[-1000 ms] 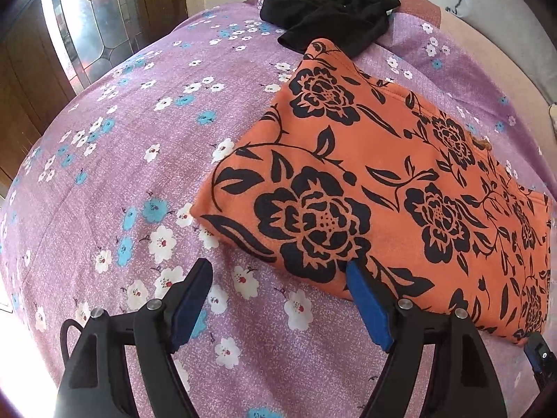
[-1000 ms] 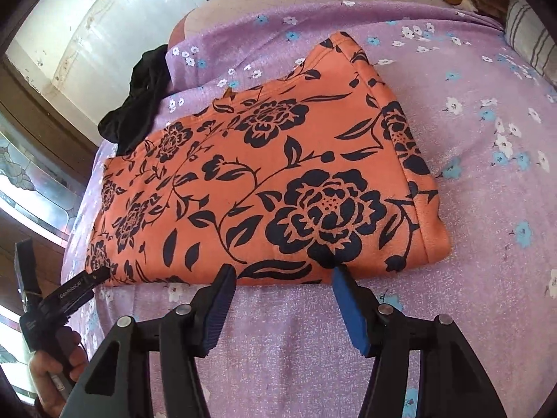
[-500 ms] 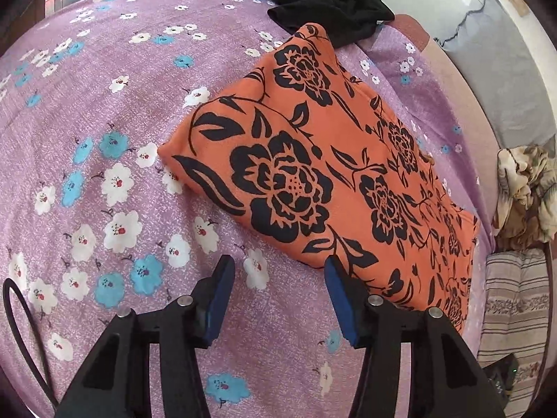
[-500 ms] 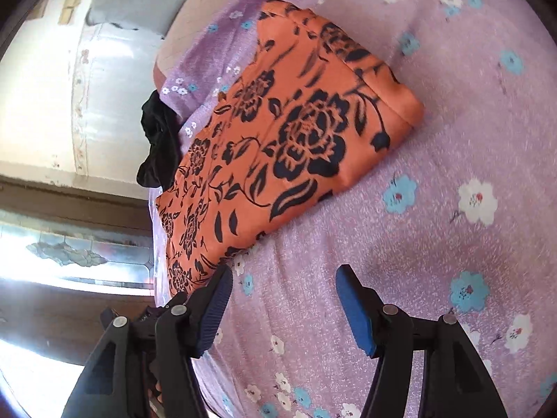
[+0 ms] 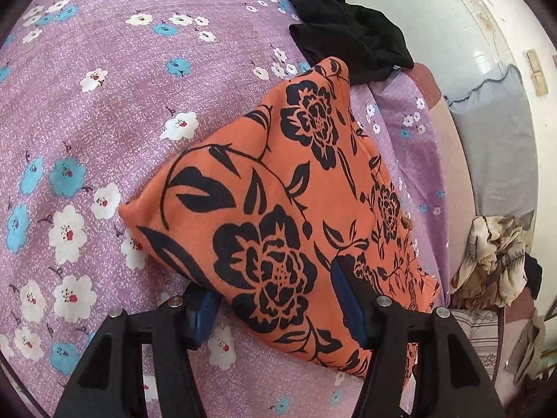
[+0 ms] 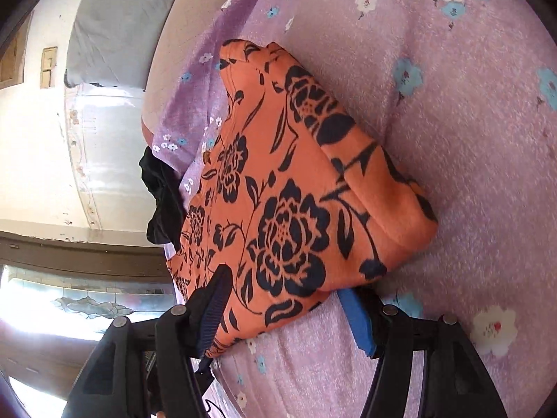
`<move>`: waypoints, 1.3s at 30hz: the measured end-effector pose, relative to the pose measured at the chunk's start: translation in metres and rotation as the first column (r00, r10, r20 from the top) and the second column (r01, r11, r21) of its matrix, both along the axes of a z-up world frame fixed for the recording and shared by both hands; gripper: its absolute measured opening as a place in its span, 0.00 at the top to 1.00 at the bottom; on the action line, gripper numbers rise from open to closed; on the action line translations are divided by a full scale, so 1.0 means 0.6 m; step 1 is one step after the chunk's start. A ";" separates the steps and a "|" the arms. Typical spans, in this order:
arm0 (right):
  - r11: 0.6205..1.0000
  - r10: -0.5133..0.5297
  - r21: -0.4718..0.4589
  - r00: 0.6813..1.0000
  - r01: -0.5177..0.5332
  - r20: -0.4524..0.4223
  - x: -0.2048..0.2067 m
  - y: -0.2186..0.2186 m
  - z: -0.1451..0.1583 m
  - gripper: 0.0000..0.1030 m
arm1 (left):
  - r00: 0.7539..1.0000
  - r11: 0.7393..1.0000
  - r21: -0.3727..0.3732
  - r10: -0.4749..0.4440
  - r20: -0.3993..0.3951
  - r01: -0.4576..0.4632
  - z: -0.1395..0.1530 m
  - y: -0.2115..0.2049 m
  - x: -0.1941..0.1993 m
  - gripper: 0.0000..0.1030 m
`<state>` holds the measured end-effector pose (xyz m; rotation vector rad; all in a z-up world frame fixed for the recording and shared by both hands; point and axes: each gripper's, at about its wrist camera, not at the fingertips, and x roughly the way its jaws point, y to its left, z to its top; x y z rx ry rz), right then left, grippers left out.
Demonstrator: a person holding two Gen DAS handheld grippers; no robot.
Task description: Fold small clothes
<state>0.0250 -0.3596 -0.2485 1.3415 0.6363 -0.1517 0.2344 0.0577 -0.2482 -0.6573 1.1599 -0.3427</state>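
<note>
**fold_fan:** Two grippers, one orange cloth (image 5: 278, 191). Where's it sitting?

**umi_guy:** Flat on the bed (image 5: 104, 104), on the purple flowered sheet, already folded into a thick wedge. The left gripper (image 5: 275, 289) straddles the near edge, one pad tucked under the fold and the other resting on top. Its jaws have just been opening, so the cloth is between them, but I don't see the pads squeezing it.

**fold_fan:** And the right one?

**umi_guy:** Same deal on the other corner. The right gripper (image 6: 285, 299) is spread wide, with one finger lying over the print and the blue pad down at the sheet beside the hem. The cloth edge is in the gap and it looks loose, not clamped.

**fold_fan:** Anything in the way?

**umi_guy:** A black cloth (image 5: 348, 31) is bunched at the far end, touching the orange tip. A beige pile (image 5: 494, 261) sits off the bed to the side, well apart. A window (image 6: 87, 303) shows behind the right gripper.
</note>
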 end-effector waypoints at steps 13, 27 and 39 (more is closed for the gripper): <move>0.998 0.021 -0.054 0.998 -0.017 0.062 0.030 -0.012 0.005 0.38 | 0.992 0.995 0.093 -0.029 0.119 0.018 0.004 -0.034 0.008 0.51; 0.872 0.129 -0.483 0.990 -0.084 0.061 0.060 0.058 0.134 0.55 | 0.987 0.998 0.069 -0.025 0.156 0.015 0.025 -0.039 0.012 0.60; 0.989 0.008 -0.148 1.000 -0.008 0.004 0.067 -0.021 0.007 0.54 | 0.993 0.994 0.104 -0.028 0.114 0.016 -0.001 -0.047 0.019 0.60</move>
